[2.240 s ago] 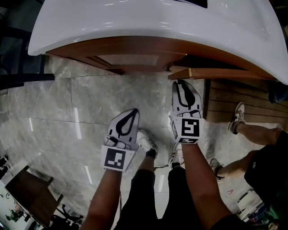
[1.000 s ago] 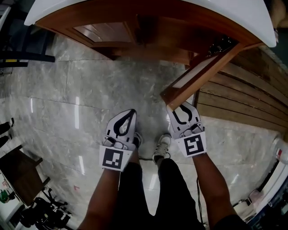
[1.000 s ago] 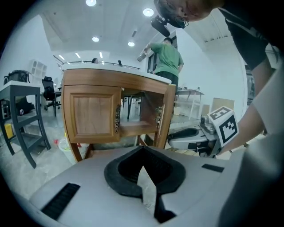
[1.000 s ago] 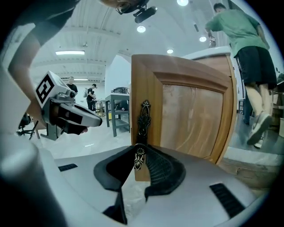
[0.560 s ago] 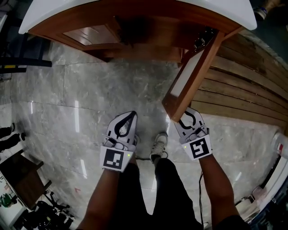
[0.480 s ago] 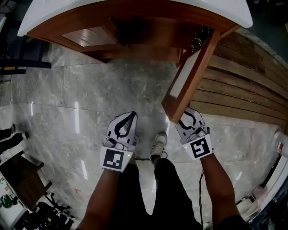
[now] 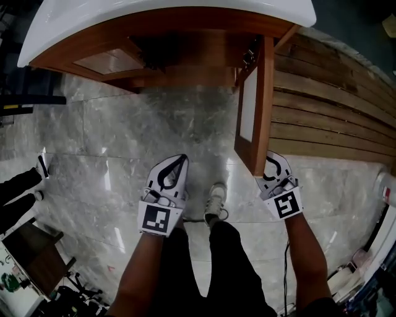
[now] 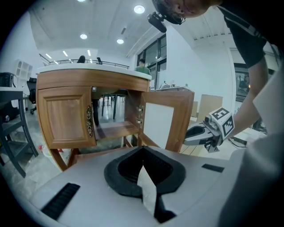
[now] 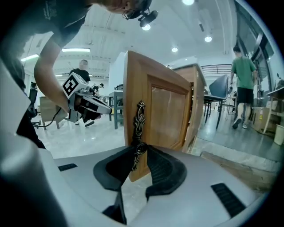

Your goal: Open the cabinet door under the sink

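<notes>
Cabinet door point(image 7: 257, 105) swings wider vs. a sec ago, now approx. square to the cabinet front under the sink point(image 7: 154, 18), hinged at its right corner. Right hand-held gripper point(image 7: 272, 160) pinches the door's ornate handle point(image 9: 139, 128). Left hand-held gripper point(image 7: 178, 161), jaws pressed together and empty, hangs over the floor point(image 7: 124, 142).

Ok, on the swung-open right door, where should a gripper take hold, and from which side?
The ornate metal handle near the free edge of the door. It runs upright and stands proud of the front face, so come at that face with a jaw either side, as the right gripper does now.
</notes>
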